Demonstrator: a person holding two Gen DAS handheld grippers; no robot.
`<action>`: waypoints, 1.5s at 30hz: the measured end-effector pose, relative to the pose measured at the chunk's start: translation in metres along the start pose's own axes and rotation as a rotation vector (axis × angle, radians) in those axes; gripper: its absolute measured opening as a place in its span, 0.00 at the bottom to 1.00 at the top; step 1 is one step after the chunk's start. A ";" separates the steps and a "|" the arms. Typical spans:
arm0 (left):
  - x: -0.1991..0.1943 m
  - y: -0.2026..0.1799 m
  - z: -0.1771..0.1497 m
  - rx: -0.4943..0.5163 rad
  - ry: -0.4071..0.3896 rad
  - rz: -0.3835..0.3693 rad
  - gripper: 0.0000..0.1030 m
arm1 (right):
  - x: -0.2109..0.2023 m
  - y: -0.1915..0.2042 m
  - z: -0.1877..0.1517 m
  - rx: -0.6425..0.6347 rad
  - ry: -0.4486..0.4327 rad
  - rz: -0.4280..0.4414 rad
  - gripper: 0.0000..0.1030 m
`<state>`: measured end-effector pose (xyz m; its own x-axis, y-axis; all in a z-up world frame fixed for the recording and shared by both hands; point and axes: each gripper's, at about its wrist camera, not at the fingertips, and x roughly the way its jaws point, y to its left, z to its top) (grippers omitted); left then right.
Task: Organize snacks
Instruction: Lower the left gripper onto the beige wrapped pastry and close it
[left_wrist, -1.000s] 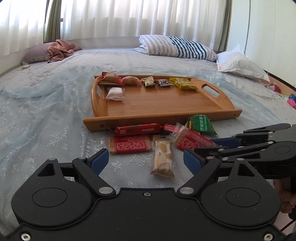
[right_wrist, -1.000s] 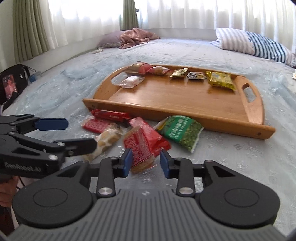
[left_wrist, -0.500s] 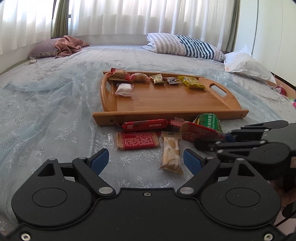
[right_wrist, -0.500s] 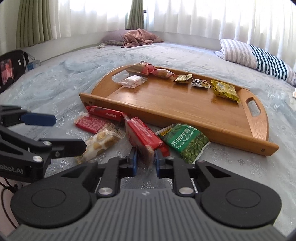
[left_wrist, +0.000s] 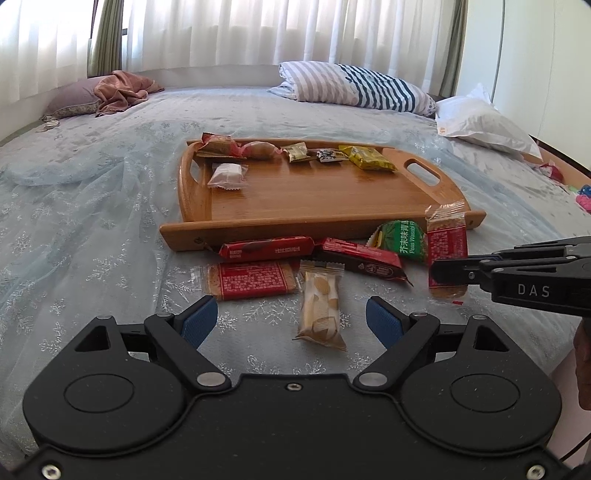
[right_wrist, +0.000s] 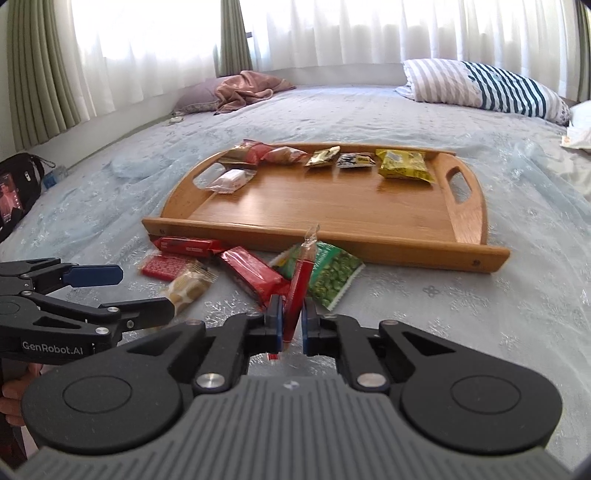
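A wooden tray (left_wrist: 317, 195) (right_wrist: 332, 206) lies on the bed with several wrapped snacks along its far edge. In front of it lie loose snacks: a red bar (left_wrist: 266, 248), a flat red cracker pack (left_wrist: 255, 281), a beige nougat pack (left_wrist: 319, 304), a dark red bar (left_wrist: 360, 258) and a green peas bag (left_wrist: 400, 238) (right_wrist: 328, 273). My right gripper (right_wrist: 292, 321) is shut on a red cracker pack (right_wrist: 301, 280) (left_wrist: 445, 243), held upright above the bed. My left gripper (left_wrist: 291, 321) is open and empty, just short of the nougat pack.
A striped pillow (left_wrist: 354, 86) and a white bag (left_wrist: 480, 125) lie at the far right of the bed. A pink cloth (left_wrist: 123, 90) lies at the far left. A black bag (right_wrist: 18, 192) sits beside the bed's left edge.
My right gripper closed on the red cracker pack and lifted it off the bed, turning it upright. Both grippers rose and pulled back a little.
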<state>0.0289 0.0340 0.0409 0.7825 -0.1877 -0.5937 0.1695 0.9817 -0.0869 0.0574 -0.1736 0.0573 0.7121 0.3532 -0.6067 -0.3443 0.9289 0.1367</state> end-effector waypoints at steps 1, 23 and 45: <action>0.000 -0.001 0.000 0.003 0.001 -0.001 0.84 | 0.000 -0.003 0.000 0.012 0.003 0.001 0.13; 0.011 -0.009 -0.003 0.025 0.019 -0.037 0.85 | 0.000 -0.008 -0.015 0.046 0.015 -0.205 0.86; 0.021 -0.032 -0.006 0.085 -0.009 0.065 0.42 | 0.000 -0.011 -0.016 0.075 -0.039 -0.252 0.40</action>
<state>0.0360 -0.0011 0.0265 0.7989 -0.1243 -0.5884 0.1683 0.9855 0.0204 0.0514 -0.1857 0.0432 0.7934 0.1123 -0.5983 -0.1078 0.9932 0.0435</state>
